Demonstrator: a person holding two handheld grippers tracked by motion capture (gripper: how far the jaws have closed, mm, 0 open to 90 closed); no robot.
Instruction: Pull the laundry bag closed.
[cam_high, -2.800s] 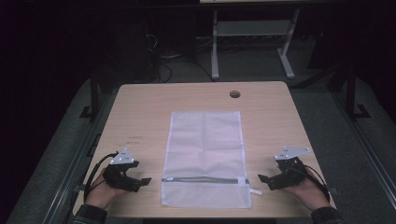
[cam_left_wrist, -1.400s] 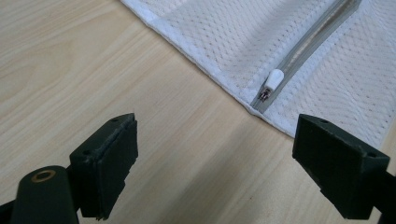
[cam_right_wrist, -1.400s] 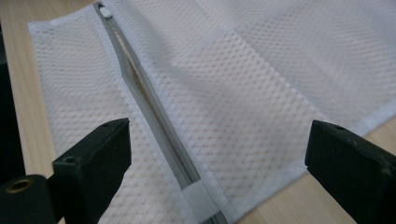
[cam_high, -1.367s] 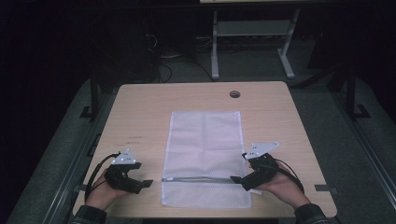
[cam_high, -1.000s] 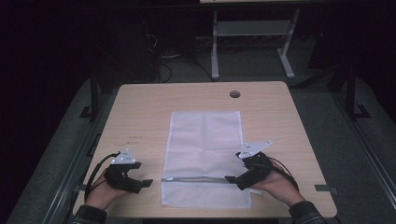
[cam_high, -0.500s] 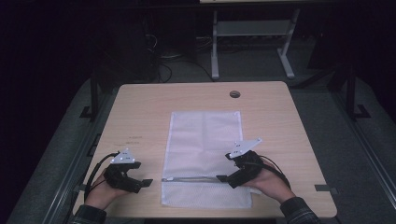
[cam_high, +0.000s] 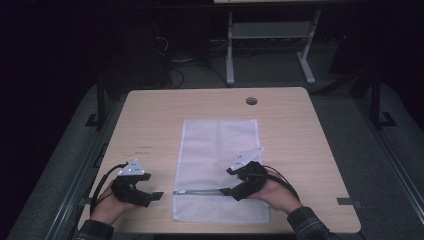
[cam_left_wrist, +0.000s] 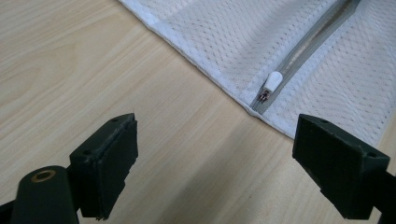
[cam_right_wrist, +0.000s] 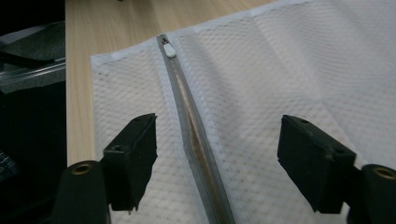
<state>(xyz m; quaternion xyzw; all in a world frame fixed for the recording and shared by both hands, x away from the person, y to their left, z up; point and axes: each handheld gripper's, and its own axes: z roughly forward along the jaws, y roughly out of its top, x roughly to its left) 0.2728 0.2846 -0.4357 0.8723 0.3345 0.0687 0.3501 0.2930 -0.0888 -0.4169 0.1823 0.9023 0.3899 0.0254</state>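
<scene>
Having slid leftward, right gripper (cam_high: 226, 191) straddles zipper (cam_right_wrist: 194, 135).

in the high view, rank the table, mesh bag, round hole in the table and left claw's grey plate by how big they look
1. table
2. mesh bag
3. grey plate on the left claw
4. round hole, smallest, though it lies farther from the camera, so the last two are less sure.

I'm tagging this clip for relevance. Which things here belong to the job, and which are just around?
In the job:
- white mesh bag
- its zipper with white pull
- right gripper, open over the zipper
- left gripper, open beside the bag

Just around:
- table
- metal stand behind it
</scene>
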